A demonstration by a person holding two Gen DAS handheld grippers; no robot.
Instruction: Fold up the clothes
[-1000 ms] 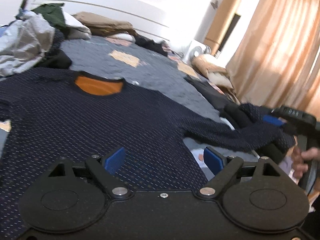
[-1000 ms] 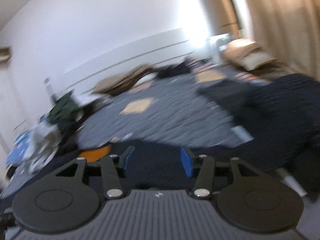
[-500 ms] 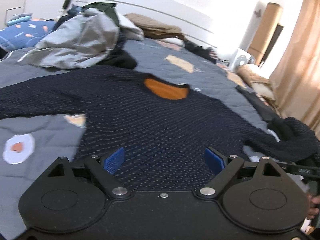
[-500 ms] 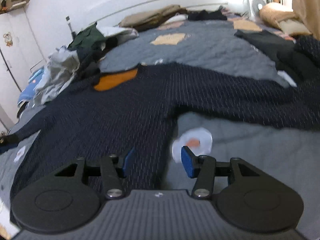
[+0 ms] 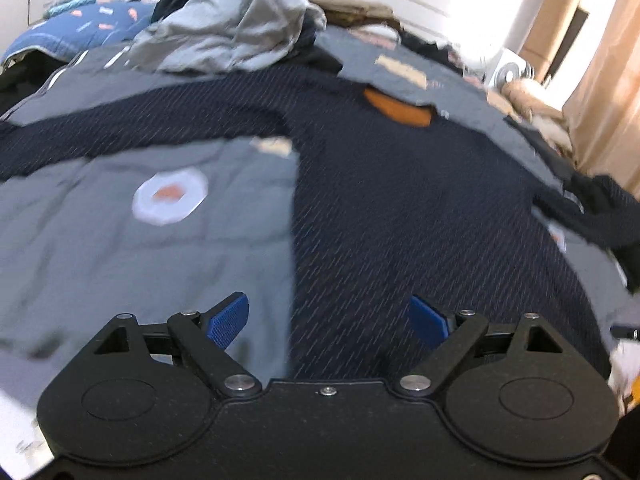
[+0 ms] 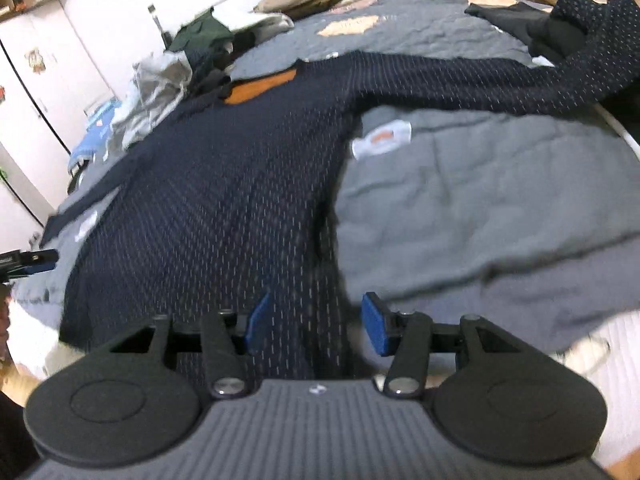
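Jaws of both the left gripper [image 5: 328, 320] and right gripper [image 6: 316, 326] are spread, gripping nothing, over the hem corners of the navy sweater [image 5: 400, 208], which is laid flat, sleeves out, on the bed [image 6: 480, 184]. Judged a grasp stage: hem corners need pinching cleanly, single garment only.

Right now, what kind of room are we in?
Most likely a bedroom. A navy sweater lies spread on a bed with a grey quilt, a heap of clothes is piled near the headboard, and a curtain hangs at the side.

One navy sweater [image 5: 400, 208] (spread flat), two tools, one quilt [image 6: 480, 184].
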